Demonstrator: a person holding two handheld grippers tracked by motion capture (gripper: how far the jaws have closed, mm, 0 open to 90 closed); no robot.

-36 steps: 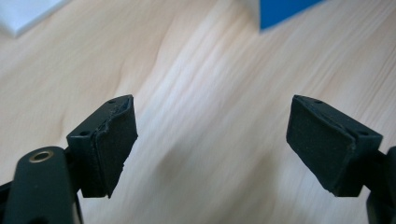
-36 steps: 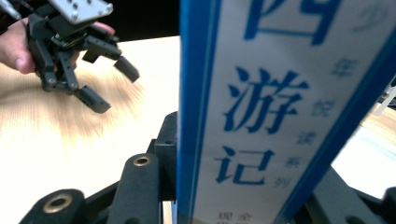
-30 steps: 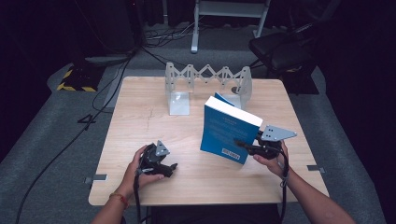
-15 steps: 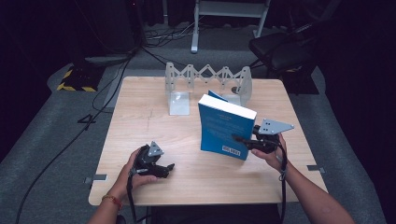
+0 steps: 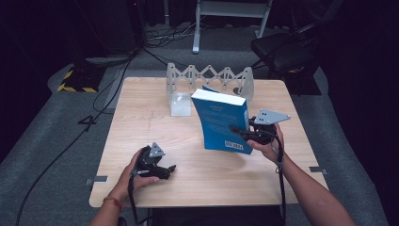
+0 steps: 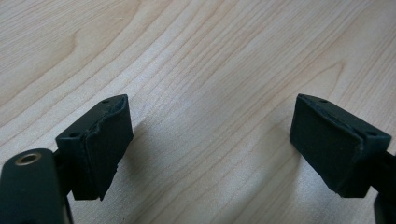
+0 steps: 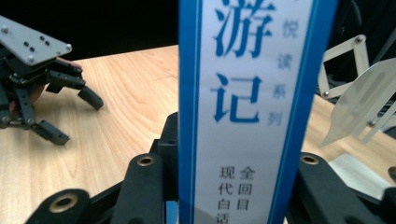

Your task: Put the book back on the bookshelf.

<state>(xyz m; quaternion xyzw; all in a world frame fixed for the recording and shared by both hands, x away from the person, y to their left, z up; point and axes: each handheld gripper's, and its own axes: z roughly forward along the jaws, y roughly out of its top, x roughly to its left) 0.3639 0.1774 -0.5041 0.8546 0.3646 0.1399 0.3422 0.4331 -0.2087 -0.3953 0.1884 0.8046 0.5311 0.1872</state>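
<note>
A thick blue book stands tilted over the middle right of the wooden table, cover toward the high view. My right gripper is shut on its spine side from the right. In the right gripper view the white and blue spine with printed characters rises between the two black jaws of my right gripper. The book's lower edge is close to the table; I cannot tell whether it touches. My left gripper rests on the table at the front left, open, with bare wood between its pads.
A white folding scissor rack stands along the table's far edge, with a clear plastic bookend in front of its left end. The rack also lies to the right of the spine. Cables and a chair sit on the floor beyond.
My right gripper has risen a little and drawn the book left, turning its cover more toward the camera. The left gripper has stayed where it was.
</note>
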